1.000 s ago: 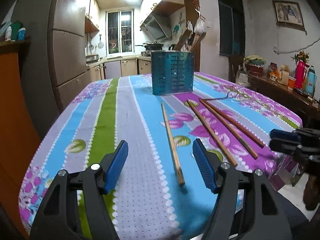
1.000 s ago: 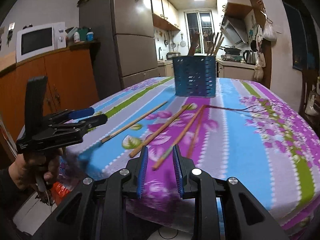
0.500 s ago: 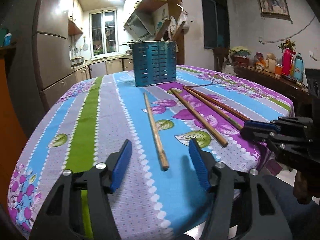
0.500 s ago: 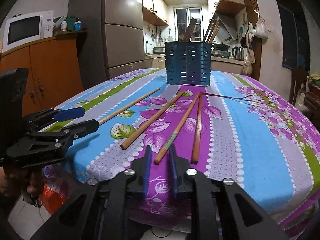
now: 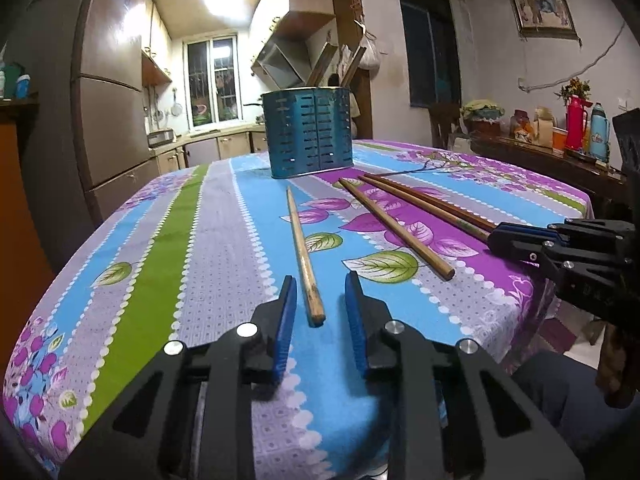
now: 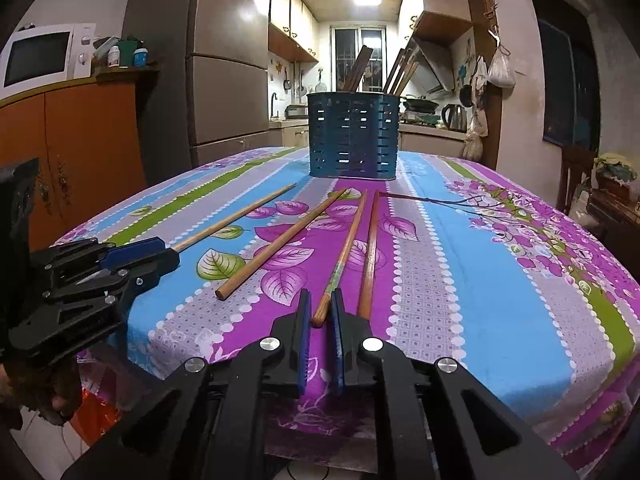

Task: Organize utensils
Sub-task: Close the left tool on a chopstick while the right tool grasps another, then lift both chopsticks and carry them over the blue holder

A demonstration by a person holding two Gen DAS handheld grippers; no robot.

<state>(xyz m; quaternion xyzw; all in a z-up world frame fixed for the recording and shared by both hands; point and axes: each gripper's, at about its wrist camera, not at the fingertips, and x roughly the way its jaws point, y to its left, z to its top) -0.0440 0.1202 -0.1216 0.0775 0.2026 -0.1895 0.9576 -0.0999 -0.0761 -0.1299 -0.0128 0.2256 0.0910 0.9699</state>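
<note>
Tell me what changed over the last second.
Both grippers advanced to the table edge and narrowed: the left gripper now straddles the end of the leftmost chopstick, the right gripper the end of the third chopstick. Neither looks clamped yet. Chopsticks and the blue holder stayed put.

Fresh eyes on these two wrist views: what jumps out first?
The loud floral striped tablecloth fills both views, with four wooden chopsticks fanned across it in front of the blue slotted utensil holder at the far end. Each gripper straddles the near end of one: the left gripper around the light chopstick, the right gripper, nearly closed, around the green-banded chopstick.
</note>
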